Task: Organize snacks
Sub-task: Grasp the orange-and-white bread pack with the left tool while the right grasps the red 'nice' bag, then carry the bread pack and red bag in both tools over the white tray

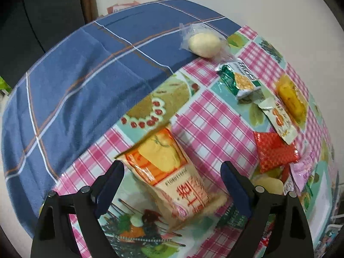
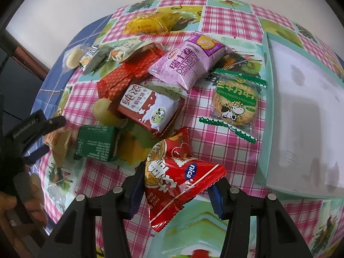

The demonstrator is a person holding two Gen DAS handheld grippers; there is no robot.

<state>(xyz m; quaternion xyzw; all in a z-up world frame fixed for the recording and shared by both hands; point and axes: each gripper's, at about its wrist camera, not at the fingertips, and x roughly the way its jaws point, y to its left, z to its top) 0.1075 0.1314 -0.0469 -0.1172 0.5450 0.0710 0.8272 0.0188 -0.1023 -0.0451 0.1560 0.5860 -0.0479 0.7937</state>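
Fingers of right gripper point(image 2: 175, 190) pinch red snack packet point(image 2: 172, 176) by its crinkly side, above the table point(image 2: 225, 6) near mint box point(image 2: 301, 107); slick film may slip. Left gripper point(image 1: 172, 185) spread wide around orange bun bag point(image 1: 169, 172), not gripping; could nudge it.

Right gripper point(image 2: 176, 185) fingers point(image 2: 135, 191) clamp a red packet point(image 2: 172, 178) above the tabletop point(image 2: 228, 21), beside the white box point(image 2: 305, 111)
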